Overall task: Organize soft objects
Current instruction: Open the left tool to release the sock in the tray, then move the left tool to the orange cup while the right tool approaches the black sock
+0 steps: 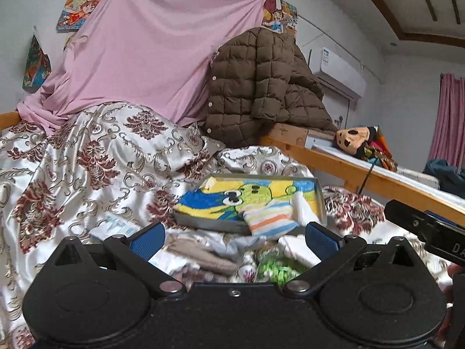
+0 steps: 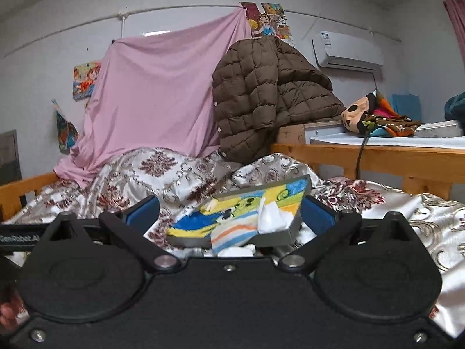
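1. The box [image 1: 250, 200] is the landmark. It is a flat grey box on the bed cover [image 1: 72, 157], and it tips a little.
2. Left of the box lies only the bed cover. Behind the box and to the left hangs a pink sheet [image 1: 151, 49].
3. In the box lies one bright towel [image 1: 221, 197]. One striped sock [image 1: 270, 218] hangs over the box's near edge, and one white sock [image 1: 302, 209] sits beside it.
4. Just in front of the box lie more soft things: one grey cloth [image 1: 200, 256], one green thing [image 1: 276, 267] and one white cloth [image 1: 299, 250].
5. The left gripper [image 1: 232, 238] hangs over this pile. Its jaws are wide apart and hold nothing.
6. The right gripper [image 2: 229, 215] faces the box. Its jaws are also wide apart and empty.
7. I think the next job is to pick one thing from the pile. Go low, pinch only one cloth in its middle, and lift slowly so the box does not tip.
8. Behind the box and to the right is one brown coat [image 1: 261, 87]. Further right lies one toy [image 1: 354, 139].
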`<state>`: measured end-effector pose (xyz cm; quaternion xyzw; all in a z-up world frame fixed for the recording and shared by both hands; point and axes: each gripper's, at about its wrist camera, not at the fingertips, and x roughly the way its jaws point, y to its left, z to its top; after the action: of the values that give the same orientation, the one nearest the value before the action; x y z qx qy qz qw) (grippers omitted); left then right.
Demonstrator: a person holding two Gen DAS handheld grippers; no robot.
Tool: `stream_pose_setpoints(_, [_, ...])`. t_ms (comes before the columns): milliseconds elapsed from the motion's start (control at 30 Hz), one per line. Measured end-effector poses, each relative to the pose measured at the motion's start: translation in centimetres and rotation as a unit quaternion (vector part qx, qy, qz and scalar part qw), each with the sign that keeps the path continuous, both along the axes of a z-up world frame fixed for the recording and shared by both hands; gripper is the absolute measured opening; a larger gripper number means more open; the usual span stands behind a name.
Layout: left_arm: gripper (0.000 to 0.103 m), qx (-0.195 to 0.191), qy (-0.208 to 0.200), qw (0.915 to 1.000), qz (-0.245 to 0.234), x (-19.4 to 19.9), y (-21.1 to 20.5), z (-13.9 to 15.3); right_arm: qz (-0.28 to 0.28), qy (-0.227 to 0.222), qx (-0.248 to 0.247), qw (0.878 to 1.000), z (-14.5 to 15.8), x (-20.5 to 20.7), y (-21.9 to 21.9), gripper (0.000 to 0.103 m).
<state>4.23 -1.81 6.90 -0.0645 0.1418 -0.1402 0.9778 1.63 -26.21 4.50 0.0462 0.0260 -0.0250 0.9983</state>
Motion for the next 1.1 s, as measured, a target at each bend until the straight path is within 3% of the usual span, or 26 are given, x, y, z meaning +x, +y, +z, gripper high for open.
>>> stream_pose_setpoints(133, [0.102,0.012,0.017,0.9997,-0.010,-1.1,1.0,-0.5,-0.002,0.021,-0.015,1.000,-0.5,-1.0,1.0,0.102])
stream_pose_setpoints(233, [0.102,0.008,0.052,0.9983,-0.025,-1.4,2.0,-1.2,0.007,0.046,-0.023,0.999,-0.7,-1.5,1.5,0.102])
stream_pose_setpoints(400, [0.102,-0.002,0.109,0.9932,-0.040,-1.8,3.3,-2.4,0.020,0.122,-0.071,0.990,-1.6,-1.7,3.1,0.102])
stream_pose_setpoints(500, [0.102,0.019,0.131,0.9899,-0.051,-1.7,3.4,-2.9,0.028,0.168,-0.107,0.980,-2.6,-1.8,4.2,0.102])
stream_pose_setpoints(767, [0.102,0.090,0.188,0.9744,-0.085,-1.0,2.2,-4.9,0.046,0.238,-0.178,0.954,-4.4,-1.6,6.5,0.102])
stream_pose_setpoints(1100, [0.102,0.077,0.250,0.9573,-0.123,-0.2,1.3,-6.7,0.040,0.278,-0.191,0.941,-5.7,0.3,7.0,0.102])
